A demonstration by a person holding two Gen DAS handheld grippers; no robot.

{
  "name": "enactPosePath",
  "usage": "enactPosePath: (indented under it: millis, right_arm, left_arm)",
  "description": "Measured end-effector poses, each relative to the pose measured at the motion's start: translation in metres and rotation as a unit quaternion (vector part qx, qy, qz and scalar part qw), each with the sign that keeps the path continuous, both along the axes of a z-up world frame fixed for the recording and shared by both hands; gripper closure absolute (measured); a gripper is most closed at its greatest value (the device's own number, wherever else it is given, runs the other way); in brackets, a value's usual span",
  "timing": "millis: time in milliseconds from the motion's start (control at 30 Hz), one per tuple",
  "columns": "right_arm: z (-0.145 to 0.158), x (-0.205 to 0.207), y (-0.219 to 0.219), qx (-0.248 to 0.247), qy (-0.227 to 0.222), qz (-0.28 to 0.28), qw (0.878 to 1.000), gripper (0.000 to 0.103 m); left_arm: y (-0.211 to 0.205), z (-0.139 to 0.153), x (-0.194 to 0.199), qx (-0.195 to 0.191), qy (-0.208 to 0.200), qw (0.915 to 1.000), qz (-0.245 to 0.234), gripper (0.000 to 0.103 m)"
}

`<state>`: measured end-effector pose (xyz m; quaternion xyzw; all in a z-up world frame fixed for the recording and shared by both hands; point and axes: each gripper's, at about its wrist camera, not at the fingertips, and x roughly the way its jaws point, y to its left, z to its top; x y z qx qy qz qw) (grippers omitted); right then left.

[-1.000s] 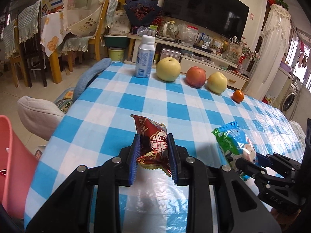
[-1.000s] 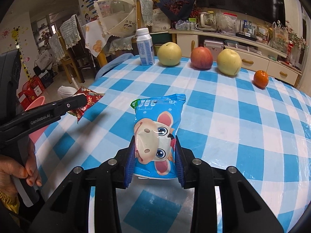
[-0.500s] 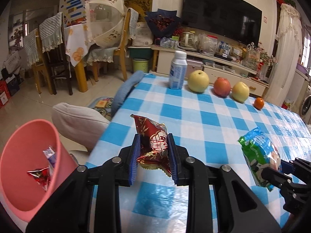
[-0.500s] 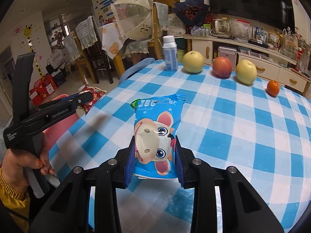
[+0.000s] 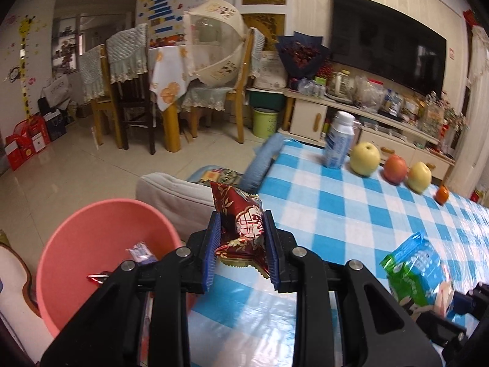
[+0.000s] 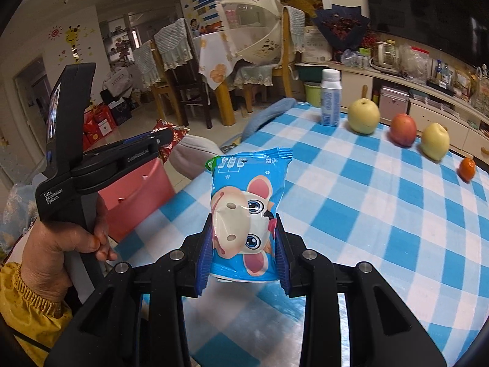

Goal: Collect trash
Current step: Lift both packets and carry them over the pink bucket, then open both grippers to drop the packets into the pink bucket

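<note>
My left gripper is shut on a red patterned snack wrapper and holds it in the air at the table's left edge, just right of a pink bin. The bin stands on the floor and holds a few wrappers. My right gripper is shut on a blue snack bag with a cartoon cow, held above the checked tablecloth. The right wrist view shows the left gripper with the red wrapper over the pink bin.
At the table's far end stand a milk bottle, a yellow pear, a red apple, a yellow apple and a small orange. A grey cushion lies beside the bin. Chairs stand behind.
Both grippers have swung left, away from the table's middle. The left one, holding the red wrapper, has reached the table's edge beside the pink bin; the right follows with the blue bag.
</note>
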<state>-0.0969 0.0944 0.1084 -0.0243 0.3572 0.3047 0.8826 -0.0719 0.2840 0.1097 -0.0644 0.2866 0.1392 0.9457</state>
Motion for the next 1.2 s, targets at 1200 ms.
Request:
enactPosePath:
  millis: [1200]
  right_arm:
    - [-0.027, 0.009, 0.231, -0.067, -0.015, 0.181, 0.981, 0.066]
  left_arm:
    - [0.158, 0.006, -0.040, -0.038, 0.022, 0.9833, 0.177, 0.073]
